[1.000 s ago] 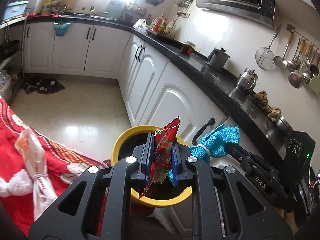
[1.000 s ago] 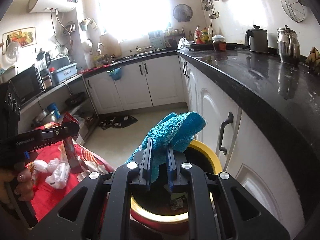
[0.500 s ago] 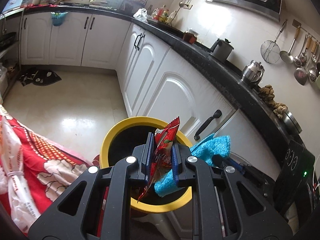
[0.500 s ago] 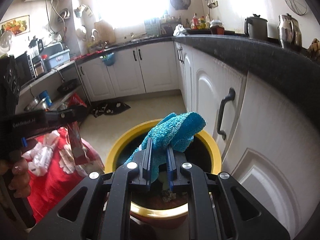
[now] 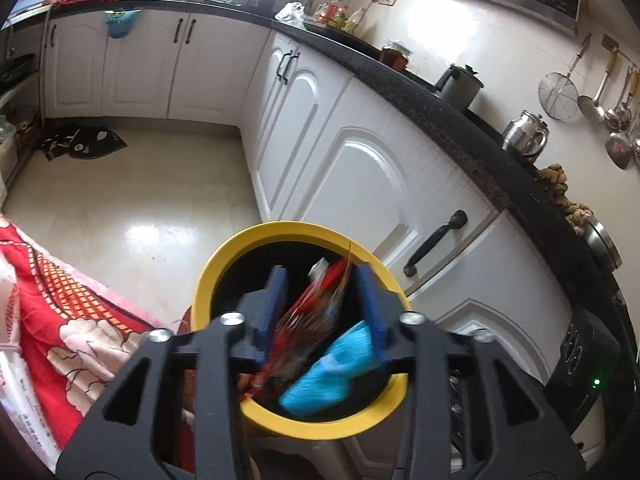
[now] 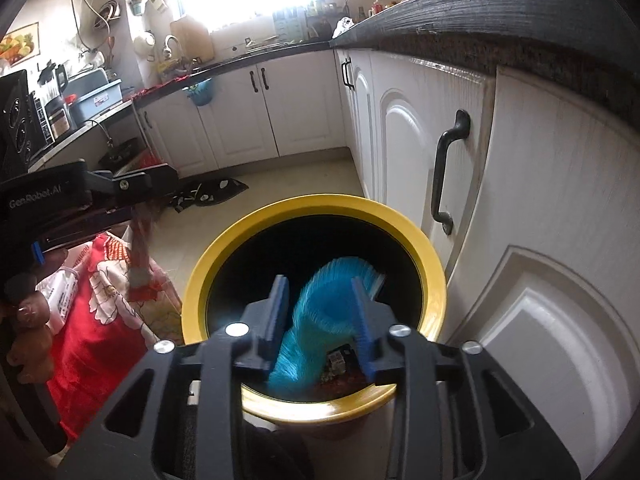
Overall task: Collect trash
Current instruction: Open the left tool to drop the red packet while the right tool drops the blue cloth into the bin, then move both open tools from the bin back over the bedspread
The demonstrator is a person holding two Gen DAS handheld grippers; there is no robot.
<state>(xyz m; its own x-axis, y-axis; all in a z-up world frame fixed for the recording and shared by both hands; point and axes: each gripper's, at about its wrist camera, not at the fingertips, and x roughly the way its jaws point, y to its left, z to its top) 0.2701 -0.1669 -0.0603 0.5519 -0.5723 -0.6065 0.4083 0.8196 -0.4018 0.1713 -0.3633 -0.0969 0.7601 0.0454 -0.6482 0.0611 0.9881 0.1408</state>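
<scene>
- Change since a second ago: both my grippers have come down over the bin (image 5: 298, 420), and both sets of jaws, then pinching their loads, have just been opening; each load now shows as a motion-blurred streak between the parted pads.
- Left gripper (image 5: 322, 308): jaws spread. The red snack wrapper (image 5: 310, 320) sits in the gap between the blue pads, slanting from upper right to lower left, blurred; I see clear space on either side of it, so neither pad presses it. It hangs over the dark mouth of the bin.
- Bin, yellow rim, dark inside: directly below and ahead of both pairs of jaws. In the left wrist view the blue cloth (image 5: 332, 372) shows just below and right of my left jaws, inside the rim.
- Right gripper (image 6: 320, 312): jaws spread. The blue cloth (image 6: 316, 328) runs as a blurred streak down the gap between the pads, loose from both, over the bin (image 6: 320, 410) opening; scraps lie in the bin bottom beneath it.
- Left of the right jaws: my left gripper (image 6: 140, 184) seen side-on, wrapper (image 6: 140, 256) dangling under it, above a red floral cloth (image 6: 96, 344).
- Right of both jaws: white cabinet doors (image 6: 540, 280) with black handles.
</scene>
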